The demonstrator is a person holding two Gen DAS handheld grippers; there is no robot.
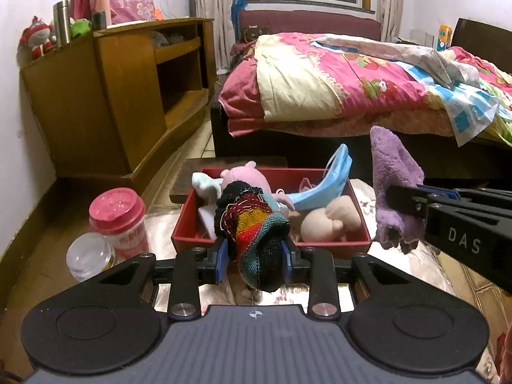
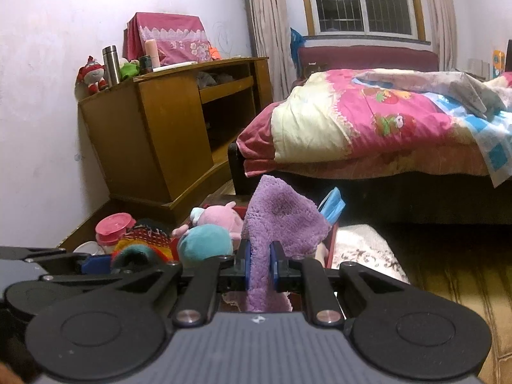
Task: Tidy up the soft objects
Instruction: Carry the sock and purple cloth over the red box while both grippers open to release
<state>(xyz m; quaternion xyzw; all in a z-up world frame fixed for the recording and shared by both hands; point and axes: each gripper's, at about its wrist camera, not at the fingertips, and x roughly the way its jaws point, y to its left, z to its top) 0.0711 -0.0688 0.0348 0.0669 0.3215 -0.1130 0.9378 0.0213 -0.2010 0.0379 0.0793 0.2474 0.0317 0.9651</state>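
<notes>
A red box [image 1: 188, 224] stands on a low table and holds a pink plush [image 1: 243, 177], a blue face mask [image 1: 323, 187], a beige plush [image 1: 332, 220] and other soft items. My left gripper [image 1: 254, 257] is shut on a rainbow-striped knit sock [image 1: 256, 227], held just in front of the box's near wall. My right gripper [image 2: 260, 267] is shut on a fuzzy purple cloth [image 2: 281, 220], held at the box's right side; it also shows in the left wrist view [image 1: 395, 172]. The box's red wall [image 2: 332, 240] shows behind the cloth.
A pink-lidded jar [image 1: 118, 217] and a clear plastic lid [image 1: 88, 254] stand left of the box. A wooden cabinet [image 1: 112, 96] lines the left wall. A bed with a pink quilt [image 1: 352, 80] fills the right. A patterned cloth [image 2: 364, 249] covers the table.
</notes>
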